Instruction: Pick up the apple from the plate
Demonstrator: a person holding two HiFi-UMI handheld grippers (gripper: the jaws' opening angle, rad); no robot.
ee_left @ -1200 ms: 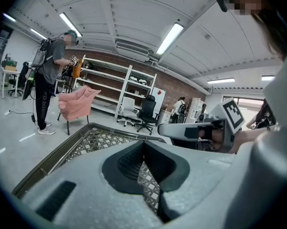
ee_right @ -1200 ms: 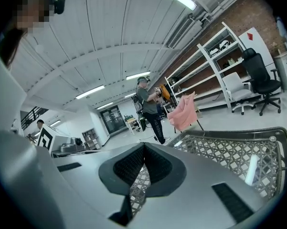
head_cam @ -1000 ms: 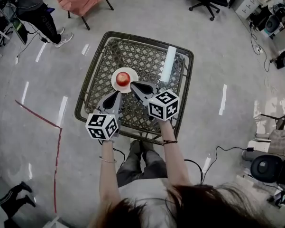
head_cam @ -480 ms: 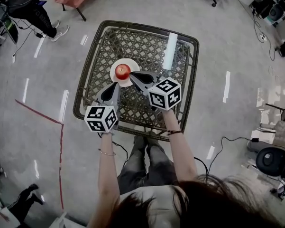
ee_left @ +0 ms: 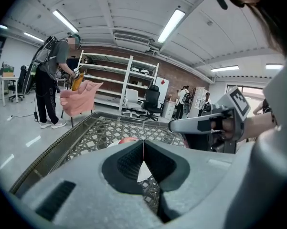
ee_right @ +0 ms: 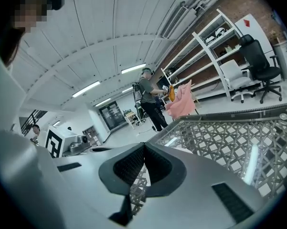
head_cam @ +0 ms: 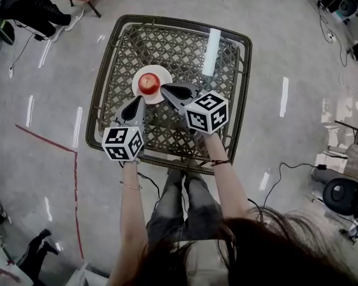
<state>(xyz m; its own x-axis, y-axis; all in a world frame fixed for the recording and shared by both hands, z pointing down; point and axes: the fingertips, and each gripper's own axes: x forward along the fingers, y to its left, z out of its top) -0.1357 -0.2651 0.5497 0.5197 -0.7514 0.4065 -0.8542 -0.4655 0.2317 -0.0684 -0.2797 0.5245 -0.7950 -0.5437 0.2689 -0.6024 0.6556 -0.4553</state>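
Head view, nearest first: the left claw [head_cam: 138, 103] and the right claw [head_cam: 165, 89] are over the lattice worktop [head_cam: 107, 70], each pressed together on nothing. The left tip is at the near edge of the white plate [head_cam: 161, 74], the right tip at its right edge. The red apple [head_cam: 148, 83] sits mid-plate. A white tube [head_cam: 210, 52] lies far right.

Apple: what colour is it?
The apple is red, on a white plate. The head view shows it best.
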